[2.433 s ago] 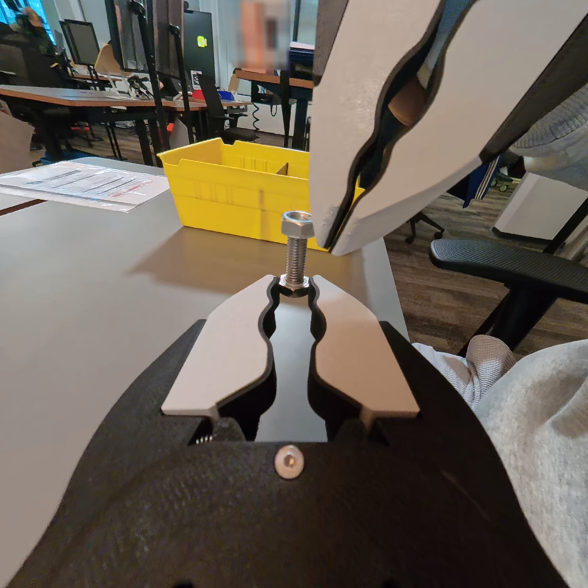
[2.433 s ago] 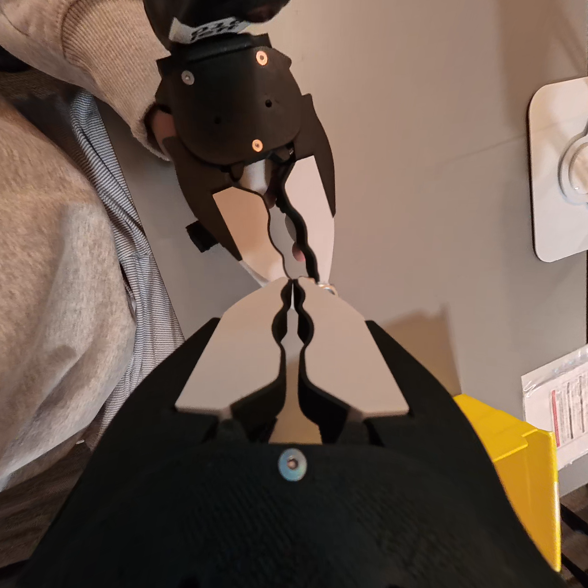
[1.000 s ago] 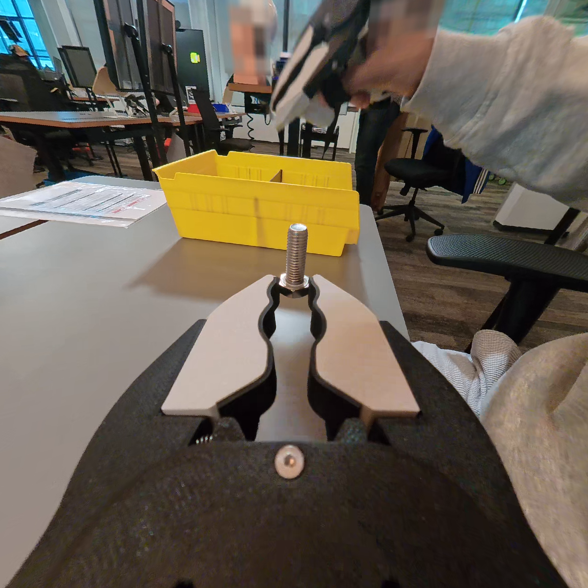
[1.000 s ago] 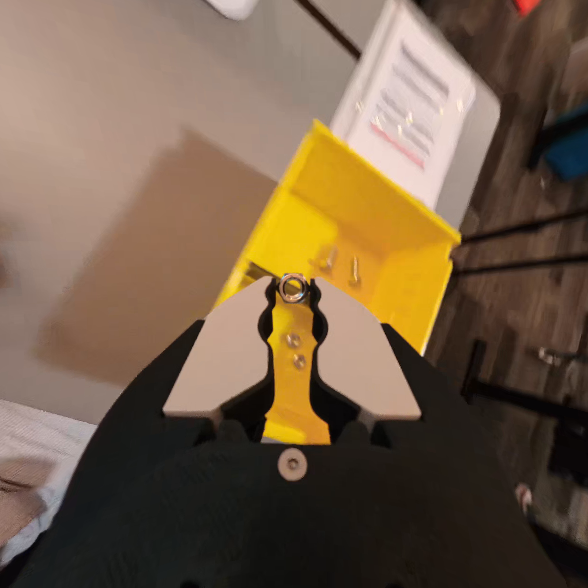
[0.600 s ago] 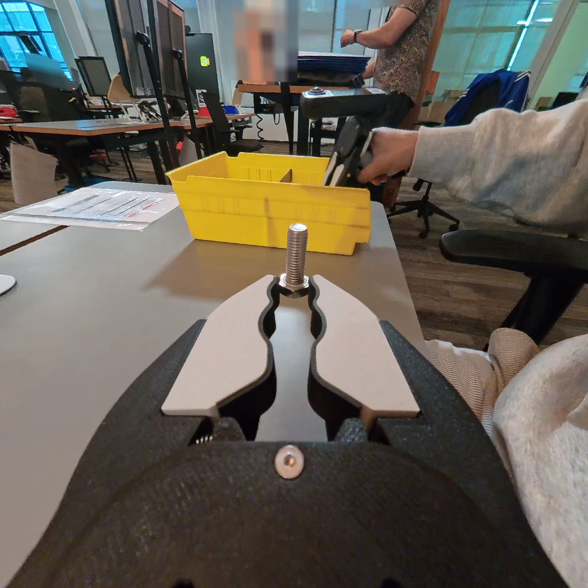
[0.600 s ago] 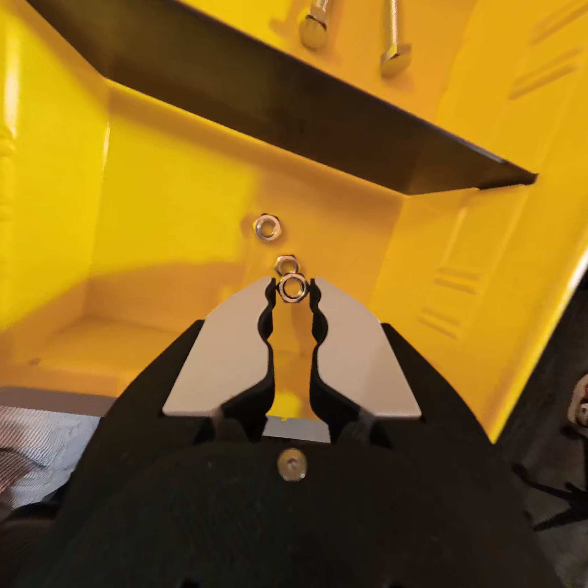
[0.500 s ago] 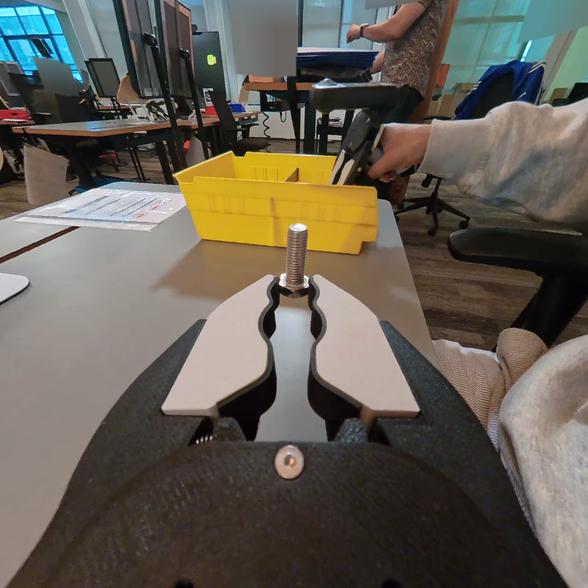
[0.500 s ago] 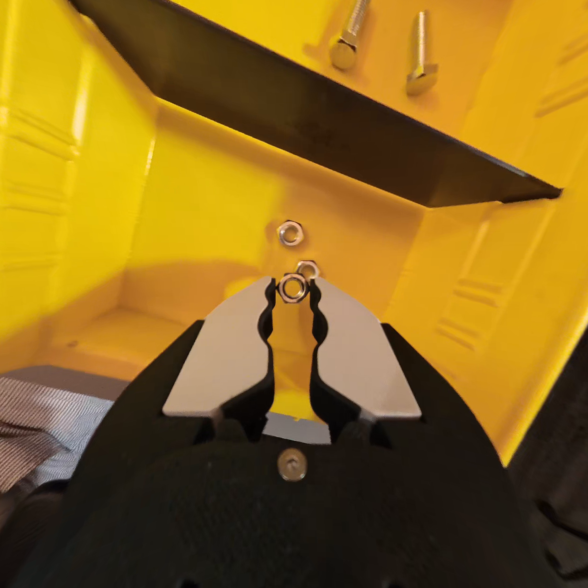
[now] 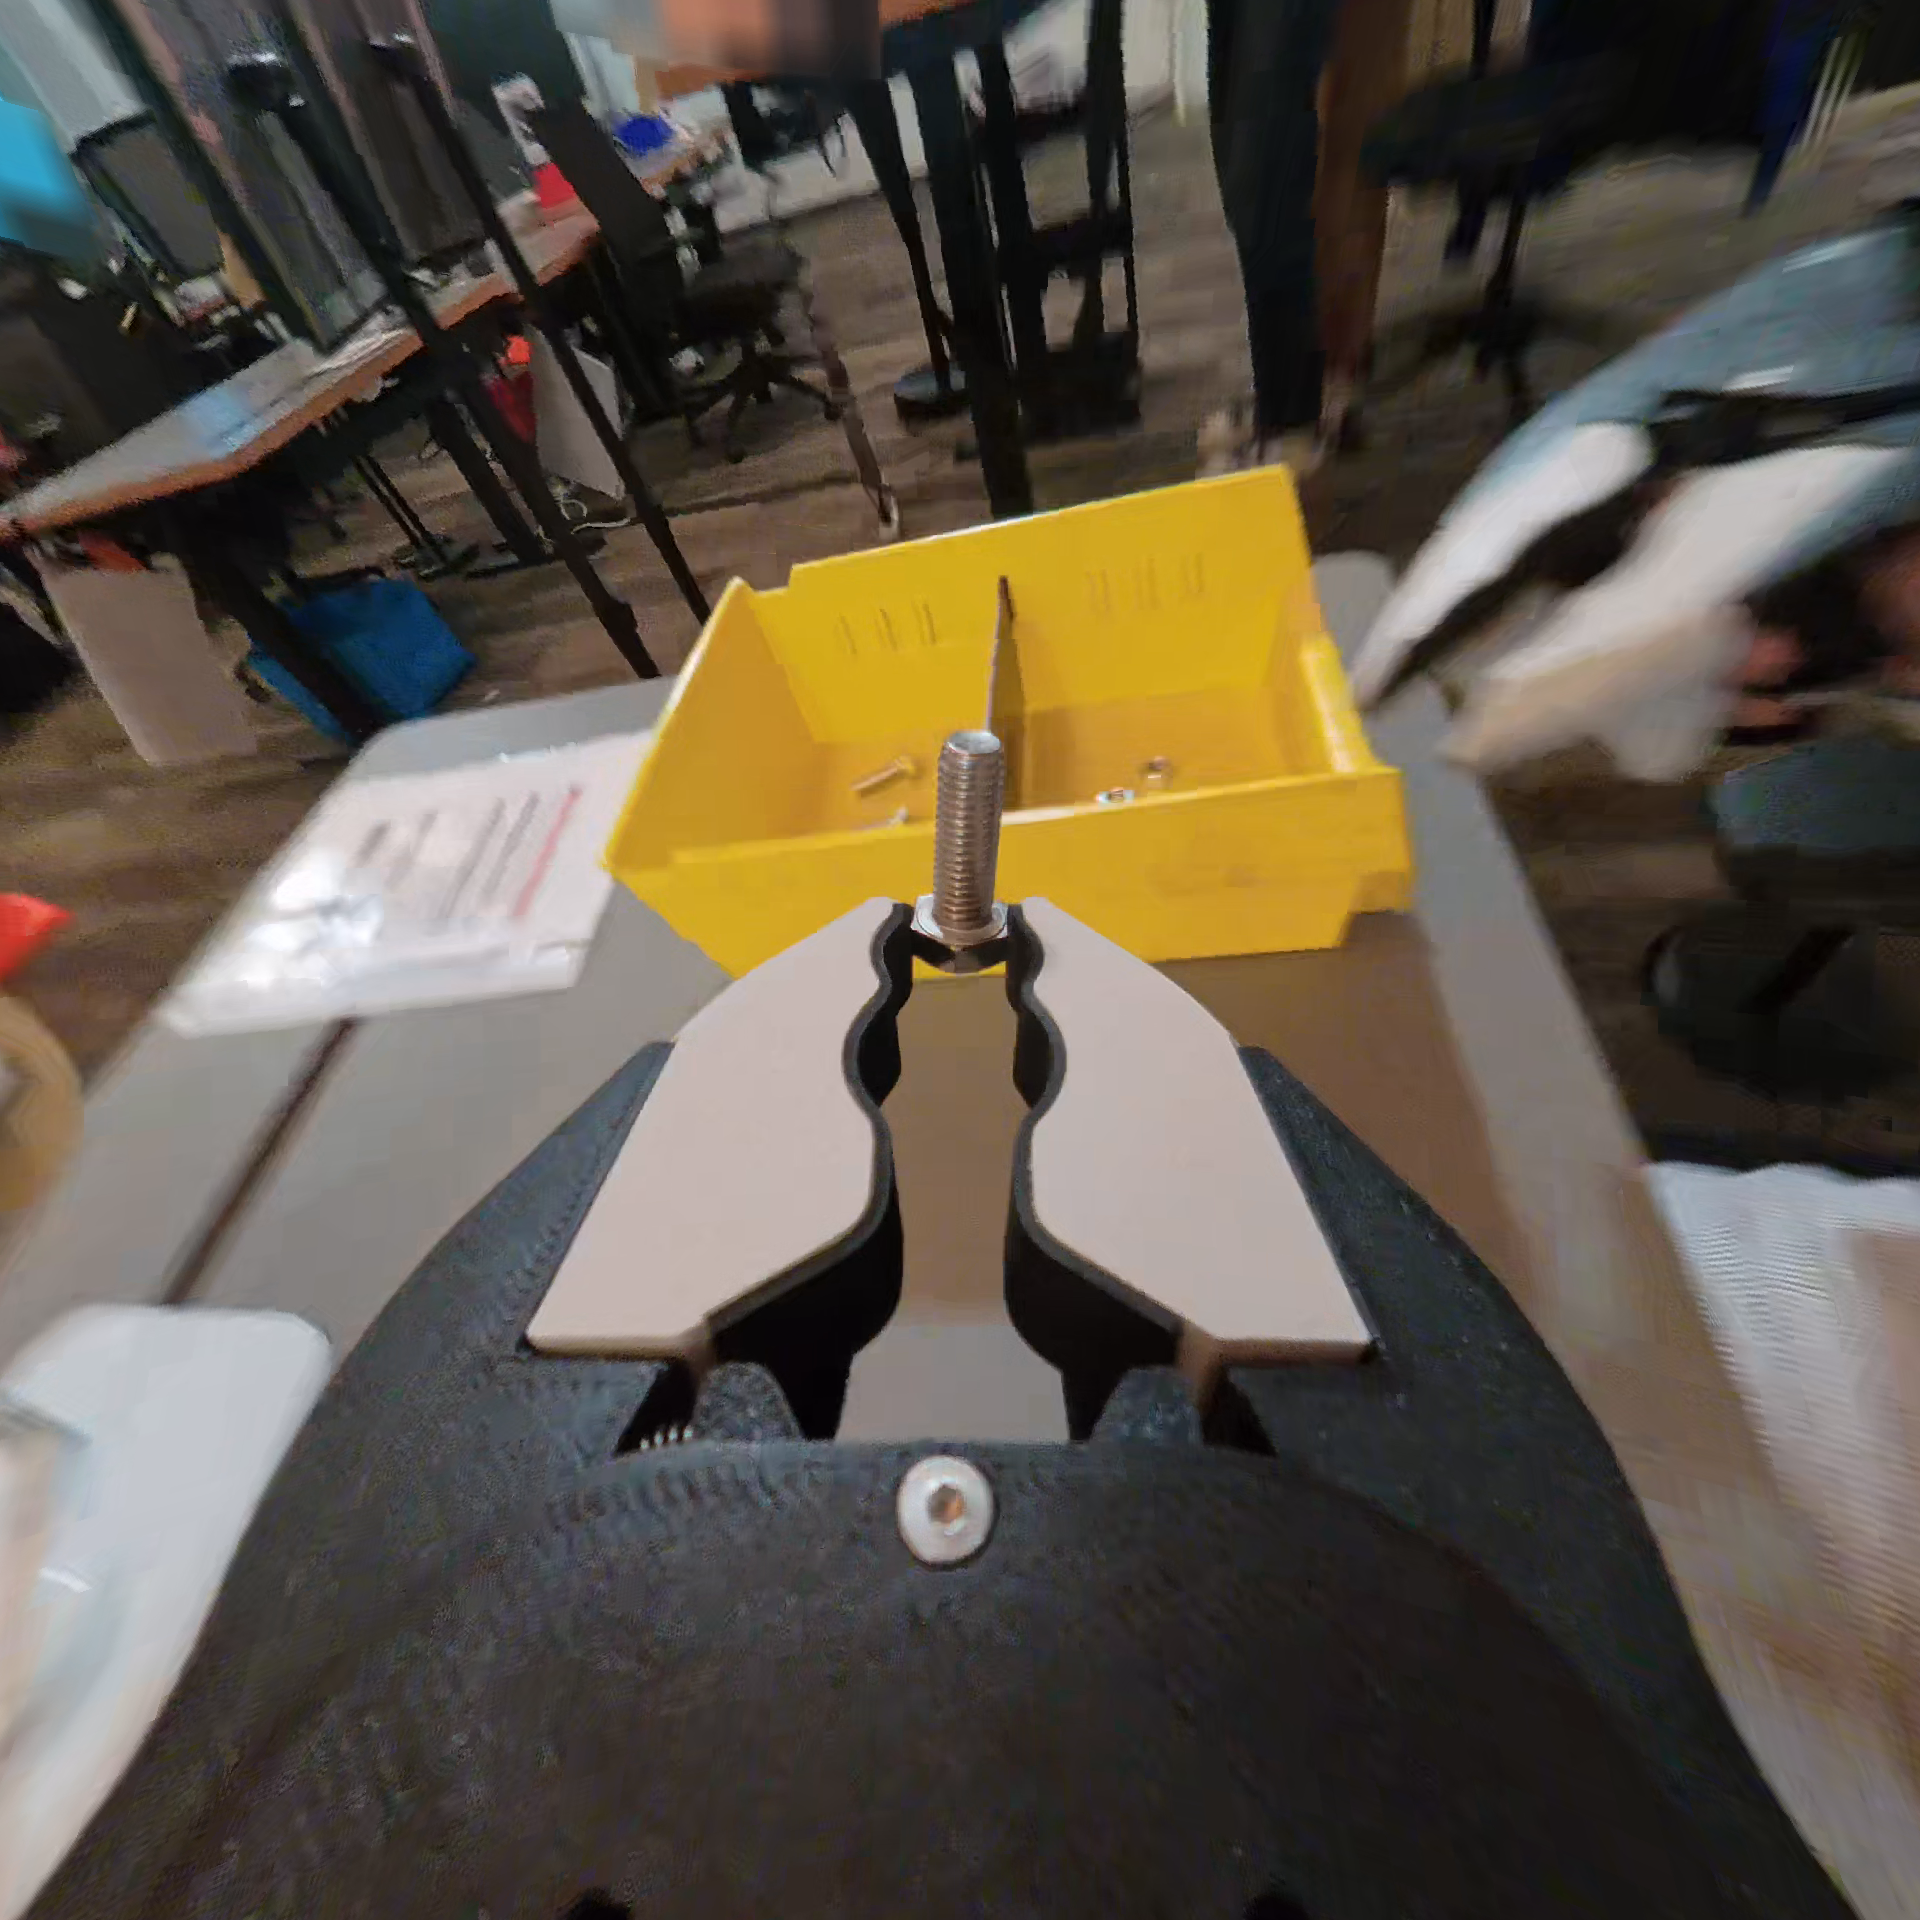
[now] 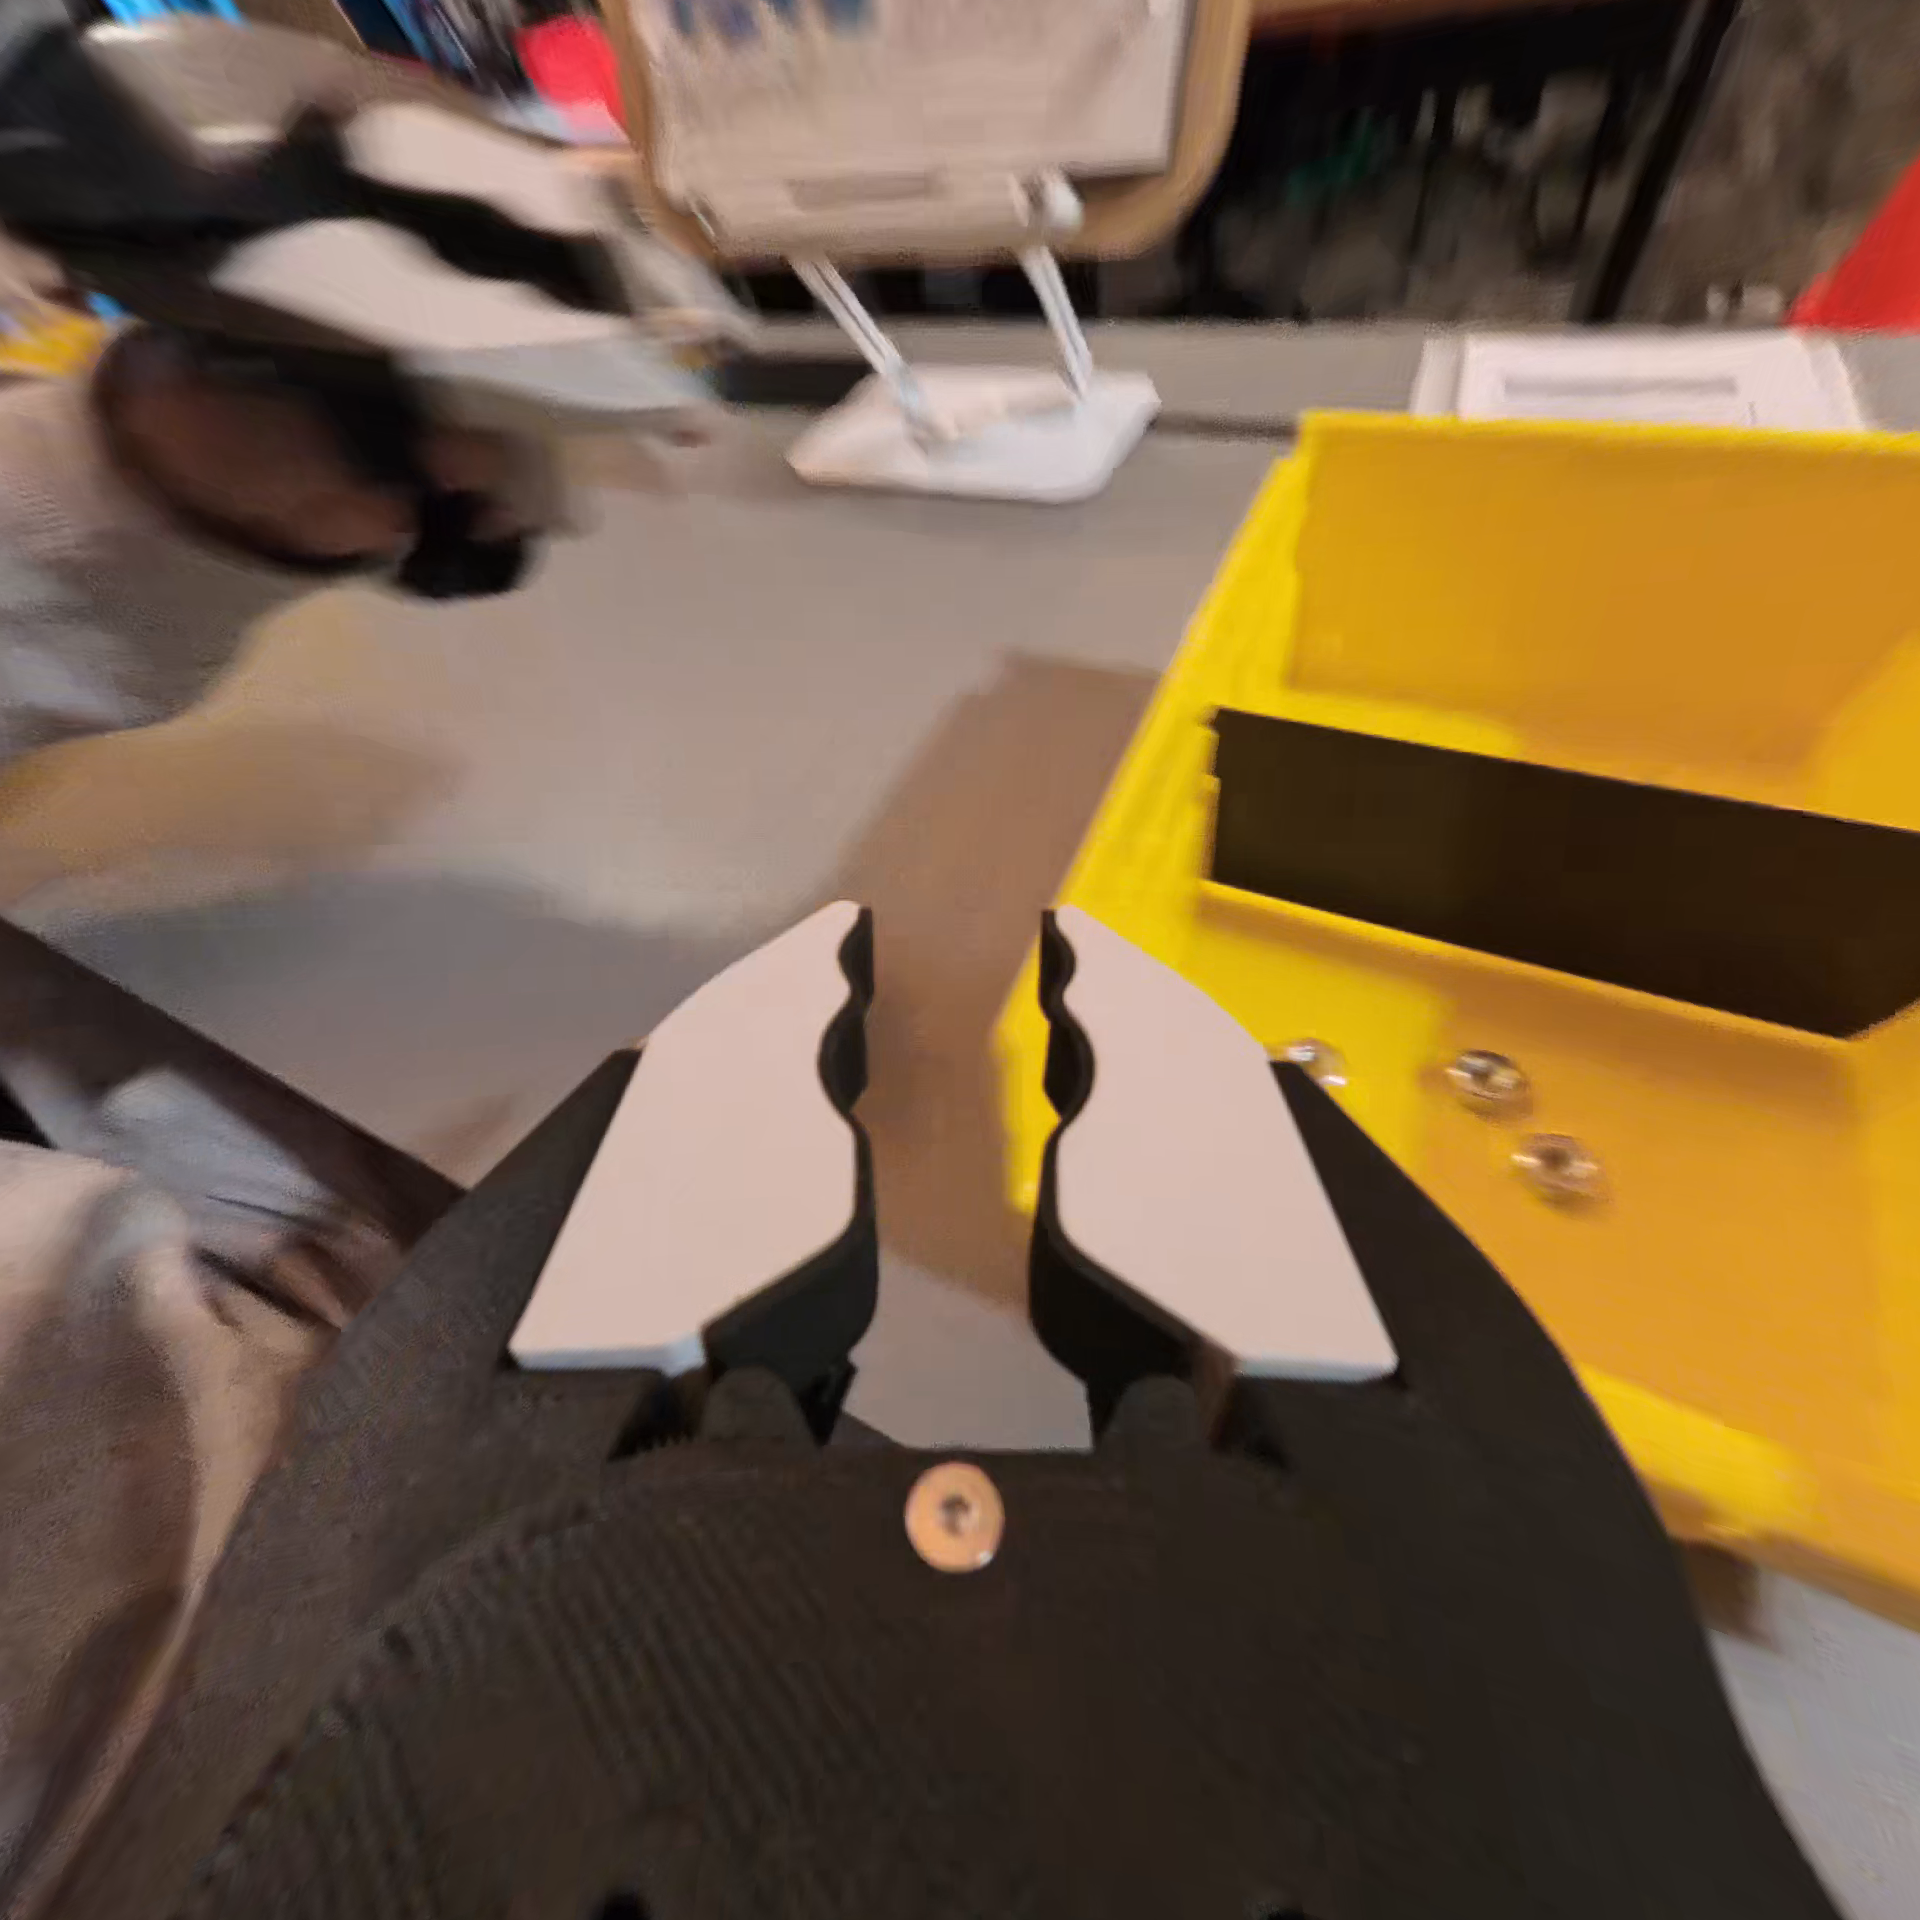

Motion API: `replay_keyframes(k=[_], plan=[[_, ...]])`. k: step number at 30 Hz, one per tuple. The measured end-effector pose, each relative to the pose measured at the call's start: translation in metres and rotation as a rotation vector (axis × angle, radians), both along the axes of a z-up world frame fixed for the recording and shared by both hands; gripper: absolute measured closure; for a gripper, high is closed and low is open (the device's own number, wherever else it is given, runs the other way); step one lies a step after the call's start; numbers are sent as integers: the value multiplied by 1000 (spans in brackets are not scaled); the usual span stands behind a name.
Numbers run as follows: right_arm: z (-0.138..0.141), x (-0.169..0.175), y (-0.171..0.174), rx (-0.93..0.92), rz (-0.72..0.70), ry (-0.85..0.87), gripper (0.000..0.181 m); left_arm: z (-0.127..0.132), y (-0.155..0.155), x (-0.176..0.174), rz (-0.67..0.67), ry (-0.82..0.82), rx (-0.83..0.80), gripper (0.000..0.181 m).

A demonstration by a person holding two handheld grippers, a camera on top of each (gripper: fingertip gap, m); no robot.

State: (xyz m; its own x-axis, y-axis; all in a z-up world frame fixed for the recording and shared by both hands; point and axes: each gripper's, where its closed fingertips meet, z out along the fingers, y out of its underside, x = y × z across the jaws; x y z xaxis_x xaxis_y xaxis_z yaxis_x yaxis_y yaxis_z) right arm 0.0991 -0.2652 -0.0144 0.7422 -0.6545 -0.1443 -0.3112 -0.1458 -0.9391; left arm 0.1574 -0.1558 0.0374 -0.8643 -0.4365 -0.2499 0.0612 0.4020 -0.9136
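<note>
My left gripper (image 9: 958, 925) is shut on the hex head of a steel bolt (image 9: 966, 826), which stands upright with its bare threaded end up. It hangs above the grey table (image 9: 436, 1101), short of a yellow bin (image 9: 1174, 883). My right gripper (image 10: 954, 935) is open and empty, over the table just left of the bin's near corner (image 10: 1132, 914). Three loose nuts (image 10: 1486, 1081) lie in the bin's near compartment. The right gripper shows blurred in the left wrist view (image 9: 1590, 613). The left gripper shows blurred in the right wrist view (image 10: 416, 301).
A black divider (image 10: 1538, 883) splits the bin; loose bolts (image 9: 883, 774) lie in its left compartment. A laminated sheet (image 9: 416, 883) lies left of the bin. A white stand (image 10: 966, 436) sits on the far side of the table. Office chairs and desks stand beyond.
The right gripper took the nut off the bolt, let it go in the bin's nut compartment, opened and drew back left of the bin. The left gripper rose and tilted down, still gripping the bolt.
</note>
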Motion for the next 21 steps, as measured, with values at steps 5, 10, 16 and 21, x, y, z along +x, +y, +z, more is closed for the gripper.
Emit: replay_keyframes(k=[5,10,16,21], plan=[[1,-44,15,126,103,-81,159,4,-69,99,-56,-444,630,163],[-5,-49,-3,188,104,-18,152,-57,-121,143,-336,-371,967,163],[3,-58,-15,280,110,25,151,-109,-110,150,-567,-30,1284,162],[4,-62,-13,272,128,34,151,-136,-101,154,-662,6,1527,162]])
